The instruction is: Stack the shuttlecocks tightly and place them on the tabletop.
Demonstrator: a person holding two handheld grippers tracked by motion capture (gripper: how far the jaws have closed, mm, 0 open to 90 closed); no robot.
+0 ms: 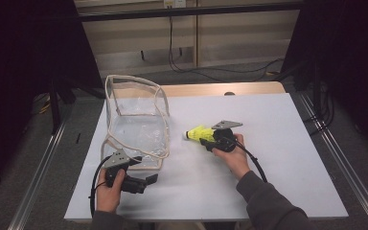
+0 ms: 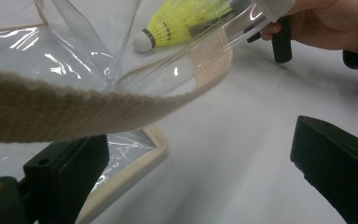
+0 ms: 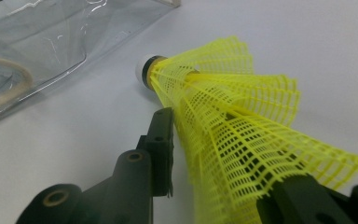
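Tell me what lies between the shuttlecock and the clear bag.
Nothing: in the high view only bare white table separates the shuttlecock from the clear bag; the right gripper view agrees.

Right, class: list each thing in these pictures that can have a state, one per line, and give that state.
Clear bag: upright on the table, top open, nothing visible inside, webbing strap hanging loose.
Shuttlecock: lying on its side, white cork tip towards the bag, yellow mesh skirt pinched between the jaws.
Right gripper: shut on the shuttlecock.
Left gripper: jaws open, holding nothing, by the bag's base.
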